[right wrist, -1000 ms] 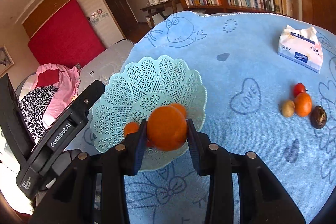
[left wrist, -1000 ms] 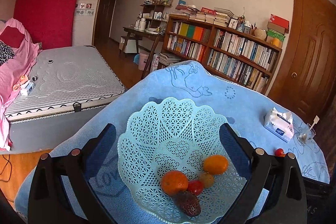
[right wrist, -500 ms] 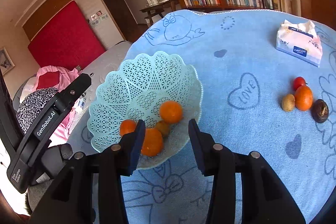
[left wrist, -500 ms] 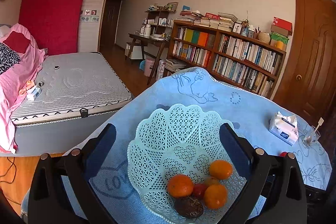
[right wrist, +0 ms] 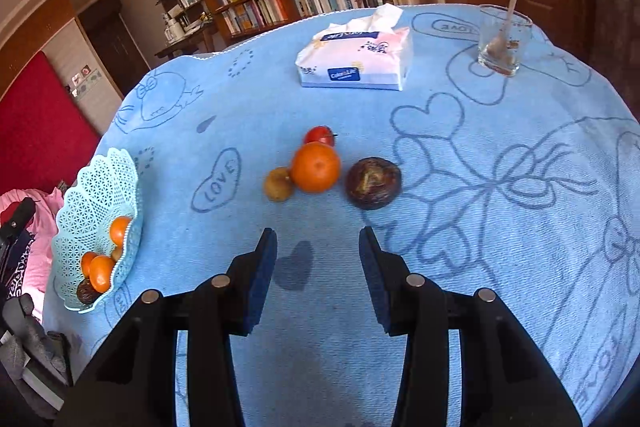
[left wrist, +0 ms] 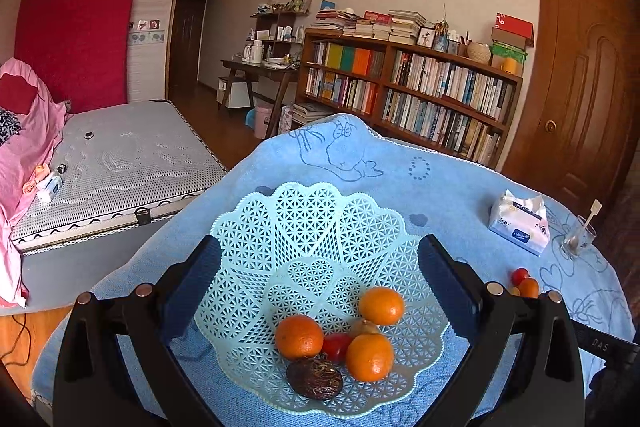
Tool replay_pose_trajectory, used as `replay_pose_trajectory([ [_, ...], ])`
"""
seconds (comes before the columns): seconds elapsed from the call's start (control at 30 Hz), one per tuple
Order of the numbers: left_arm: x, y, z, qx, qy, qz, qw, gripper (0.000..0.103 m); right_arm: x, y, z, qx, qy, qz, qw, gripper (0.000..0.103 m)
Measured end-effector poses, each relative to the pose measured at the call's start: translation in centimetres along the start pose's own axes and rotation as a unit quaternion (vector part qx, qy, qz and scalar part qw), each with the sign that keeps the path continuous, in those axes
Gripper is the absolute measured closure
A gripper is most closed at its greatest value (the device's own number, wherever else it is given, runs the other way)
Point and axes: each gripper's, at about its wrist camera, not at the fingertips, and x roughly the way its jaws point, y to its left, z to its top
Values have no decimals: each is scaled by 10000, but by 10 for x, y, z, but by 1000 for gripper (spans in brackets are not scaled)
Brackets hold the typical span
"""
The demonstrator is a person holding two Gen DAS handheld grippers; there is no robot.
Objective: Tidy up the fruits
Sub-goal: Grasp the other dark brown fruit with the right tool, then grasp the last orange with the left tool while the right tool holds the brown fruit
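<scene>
- Far left of the table: your left gripper point(left wrist: 320, 283) hangs over the mint lattice basket point(left wrist: 304, 223), jaws spread wide, nothing between them. It frames the basket rim but does not touch it.
- In the basket: three oranges point(left wrist: 299, 336), a red tomato point(left wrist: 335, 346), a dark wrinkled fruit point(left wrist: 314, 378) and a small brownish one, mostly hidden behind the others.
- Mid-table, well apart from the basket: four loose fruits in a cluster on the blue cloth point(right wrist: 500, 247). Left to right: small tan fruit point(right wrist: 277, 183), orange point(right wrist: 316, 167) touching it, small red tomato point(right wrist: 319, 135) just behind the orange, dark brown fruit point(right wrist: 373, 182) just beside on the right.
- Your right gripper point(right wrist: 318, 277) is released and empty, fingers parted, pointed at that cluster from the near side.
- Step in hand, as I read it: reaching for the next loose fruit to carry to the basket. Roughly half the fruit looks sorted.
- Next move calls for: settle the pads either side of one fruit only. The orange sits tight against two neighbours, so the dark fruit on the right looks the cleaner pick.
- Far right: tissue pack point(right wrist: 356, 61) and a glass point(right wrist: 502, 45) with a stick in it, clear of your path.
- Hard to tell: what the tan fruit is; the glass's contents; the right view's left edge is cluttered and cut off.
</scene>
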Motion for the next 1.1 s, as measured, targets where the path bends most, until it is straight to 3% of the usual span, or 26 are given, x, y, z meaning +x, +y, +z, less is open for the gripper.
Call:
replay_pose_trajectory([
  [0.17, -3, -13, -1, 140, 22, -56, 9999, 3, 15, -24, 10, -14, 74, -178, 9998, 60],
  [0.53, -7, -40, 1, 445, 53, -63, 9990, 3, 58, -26, 31, -243, 207, -217, 9993, 60],
  [0.83, 0, -81, -3, 752, 429, -670, 9940, 3, 54, -31, 31, -331, 209, -105, 9992, 61],
  [1.1, 20, -129, -22, 1050, 977, -1172, 9827, 3, 20, -65, 15, -150, 78, -352, 9992, 61],
])
